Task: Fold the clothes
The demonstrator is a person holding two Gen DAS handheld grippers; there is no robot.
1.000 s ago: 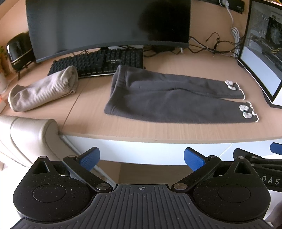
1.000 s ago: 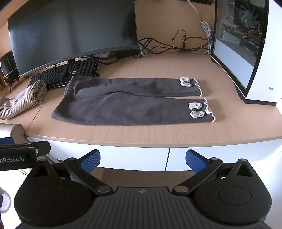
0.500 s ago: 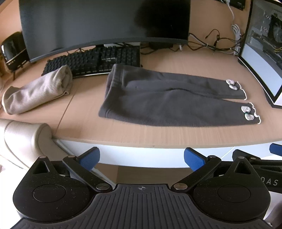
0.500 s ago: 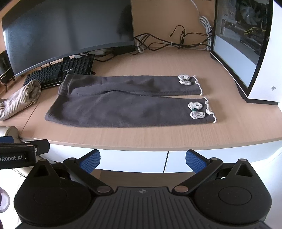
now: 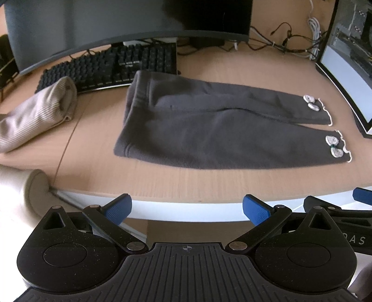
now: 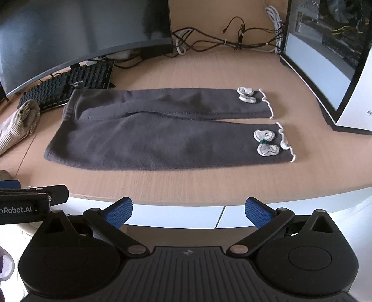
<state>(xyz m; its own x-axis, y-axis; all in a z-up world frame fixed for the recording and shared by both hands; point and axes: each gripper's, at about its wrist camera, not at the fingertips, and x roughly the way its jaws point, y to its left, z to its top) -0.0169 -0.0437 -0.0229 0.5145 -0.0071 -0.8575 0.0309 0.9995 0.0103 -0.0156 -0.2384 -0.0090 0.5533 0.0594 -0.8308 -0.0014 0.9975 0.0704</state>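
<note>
Ribbed beige fabric, a rolled garment (image 5: 34, 116), is seen at the far left of the wooden desk (image 5: 186, 178), just beside the near edge of a black keyboard (image 5: 111, 67) that lies under a curved monitor (image 5: 116, 21). Dark grey trousers (image 6: 162, 137) are spread flat across the middle of the desk, waistband to the left and both legs stretched to the right, the two legs lying side by side. Small grey appliqué patches (image 6: 265, 142) and white frilled trim are carried on the cuffs. Cables (image 6: 223, 41) are bundled along the far wall, and a glass-sided computer case (image 6: 337, 58) stands at the right. The left gripper (image 5: 187, 210) and the right gripper (image 6: 188, 210) are held off the near edge of the desk, short of the trousers, each with its blue-padded fingers spread wide and nothing held between them.
</note>
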